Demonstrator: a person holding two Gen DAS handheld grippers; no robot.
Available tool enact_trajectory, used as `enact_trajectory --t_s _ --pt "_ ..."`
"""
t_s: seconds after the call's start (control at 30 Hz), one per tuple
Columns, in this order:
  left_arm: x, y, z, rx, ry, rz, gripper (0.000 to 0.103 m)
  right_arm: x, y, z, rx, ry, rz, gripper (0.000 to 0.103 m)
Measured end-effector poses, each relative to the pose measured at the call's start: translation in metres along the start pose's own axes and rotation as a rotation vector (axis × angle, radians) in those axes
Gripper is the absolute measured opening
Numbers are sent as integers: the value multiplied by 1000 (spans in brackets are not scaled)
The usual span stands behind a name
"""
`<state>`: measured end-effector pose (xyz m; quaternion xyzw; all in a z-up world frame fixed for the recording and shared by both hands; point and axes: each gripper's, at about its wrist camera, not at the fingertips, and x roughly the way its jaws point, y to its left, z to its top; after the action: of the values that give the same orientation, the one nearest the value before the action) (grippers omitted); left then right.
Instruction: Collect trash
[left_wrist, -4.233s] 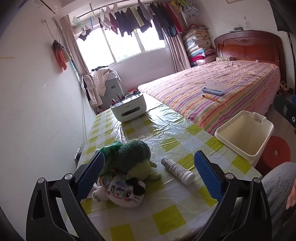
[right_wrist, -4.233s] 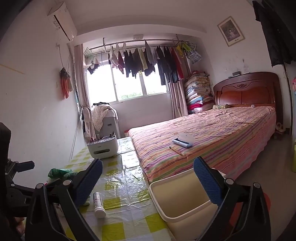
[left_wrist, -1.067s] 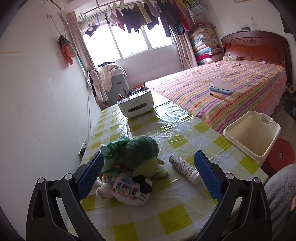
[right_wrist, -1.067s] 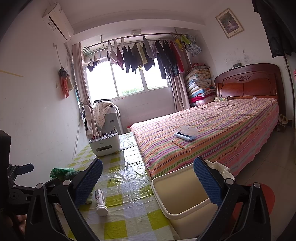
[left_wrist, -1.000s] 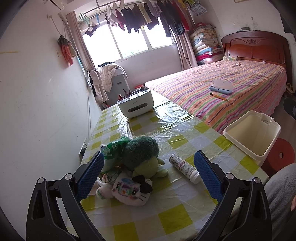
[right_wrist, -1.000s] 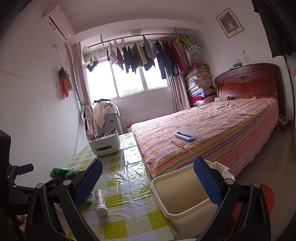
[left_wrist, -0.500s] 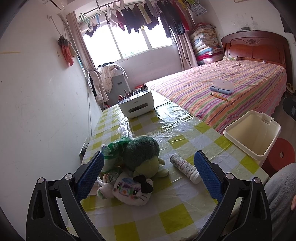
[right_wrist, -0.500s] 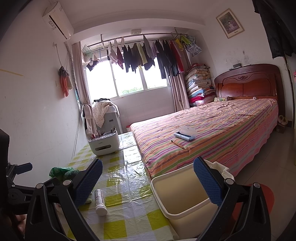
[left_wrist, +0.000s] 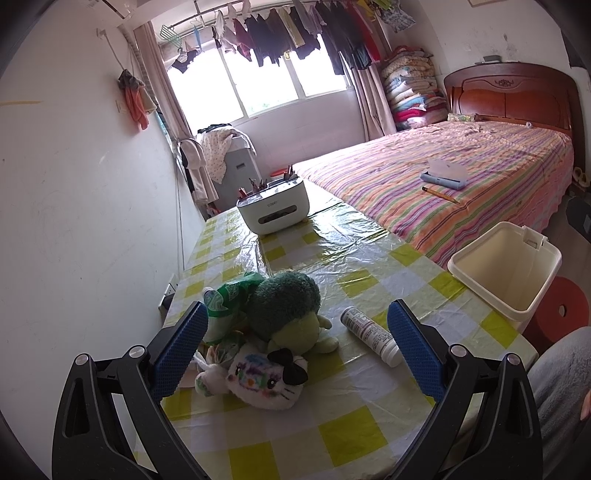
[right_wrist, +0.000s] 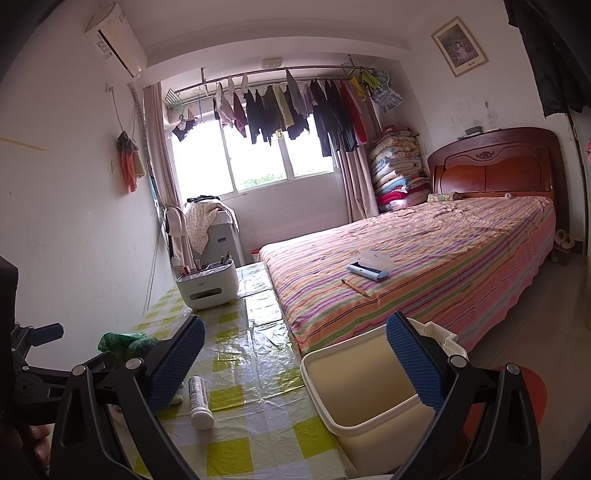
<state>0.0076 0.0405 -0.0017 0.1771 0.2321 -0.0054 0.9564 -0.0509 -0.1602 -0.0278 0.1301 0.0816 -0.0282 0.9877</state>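
Both hand-held grippers are hovering over the near end of the counter (left_wrist: 332, 266) with nothing in them. The left hand-held gripper (left_wrist: 297, 345) has its blue pads spread wide apart, framing the pile of stuff below it. The right hand-held gripper (right_wrist: 295, 363) is spread just as wide and sits over the counter's right edge, half over the bin (right_wrist: 354, 373).

The trash looks to be the white tube (left_wrist: 370, 336) lying on its side on the yellow-checked cloth, cap end toward the near side, just right of the plush toys. In the right wrist view the same tube (right_wrist: 199, 402) shows up low and left, between the left pad and the bin. There's also a crumpled green bag (left_wrist: 231, 295) on the left, touching the green plush (left_wrist: 290, 314). A white cat plush (left_wrist: 258, 380) lies right in front of the green one, touching it.

The cream bin (left_wrist: 506, 269) stands open just off the counter's right edge, beside the striped bed (left_wrist: 443, 166). Far down the counter sits a white box (left_wrist: 273, 208) with pens sticking out of the top. A grey sleeve (left_wrist: 557, 373) shows at the near right.
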Motion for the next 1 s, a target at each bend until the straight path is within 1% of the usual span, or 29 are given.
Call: enact_trajectory --t_s 0.63,1.0 --pt "-1 -4 1 4 3 0 96 1 3 3 -4 13 -13 96" --pt "0 -3 1 -8 2 4 96 2 8 7 -30 32 -41 96"
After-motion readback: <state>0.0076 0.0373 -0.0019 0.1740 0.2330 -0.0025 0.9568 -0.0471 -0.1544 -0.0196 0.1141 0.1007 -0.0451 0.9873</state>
